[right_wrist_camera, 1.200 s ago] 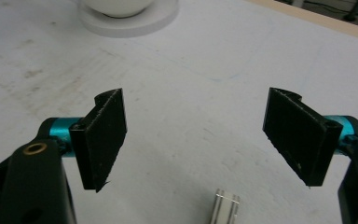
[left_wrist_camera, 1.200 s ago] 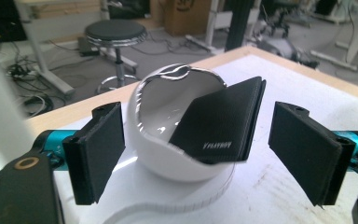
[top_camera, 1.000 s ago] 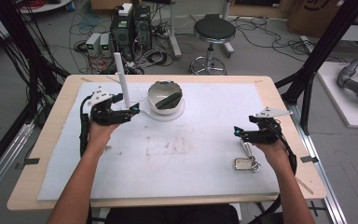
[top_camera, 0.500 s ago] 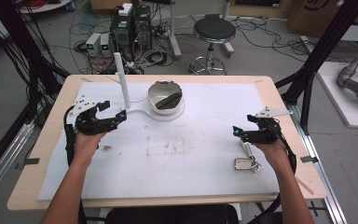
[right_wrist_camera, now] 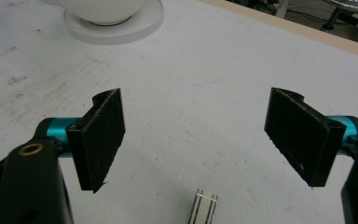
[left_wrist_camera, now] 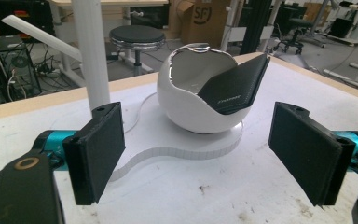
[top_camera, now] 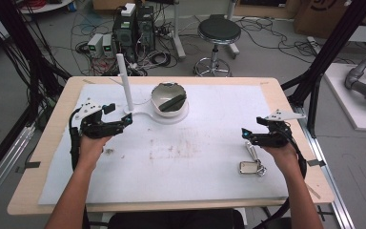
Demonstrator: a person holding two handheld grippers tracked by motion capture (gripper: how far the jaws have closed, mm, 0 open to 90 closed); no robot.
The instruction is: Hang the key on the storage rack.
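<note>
A white bowl (top_camera: 169, 101) stands on a flat white base (top_camera: 147, 117) at the back middle of the table, with a dark leather wallet (top_camera: 173, 101) leaning inside it. A white post (top_camera: 124, 81) rises from the same base. My left gripper (top_camera: 119, 114) hovers left of the base, open and empty. In the left gripper view its gripper (left_wrist_camera: 203, 149) faces the bowl (left_wrist_camera: 186, 107) and the wallet (left_wrist_camera: 235, 86). My right gripper (top_camera: 252, 129) is open at the table's right. A metal key bunch (top_camera: 250, 164) lies just in front of it.
A white sheet (top_camera: 181, 157) covers the wooden table (top_camera: 290, 109). The right gripper view shows its gripper (right_wrist_camera: 198, 135) open above a metal piece (right_wrist_camera: 205, 207), with the bowl's base (right_wrist_camera: 121, 25) far off. A stool (top_camera: 218, 33), computers and cables stand on the floor behind.
My left gripper has drawn back from the post's foot, to the left and toward the person. The right gripper has stayed still.
</note>
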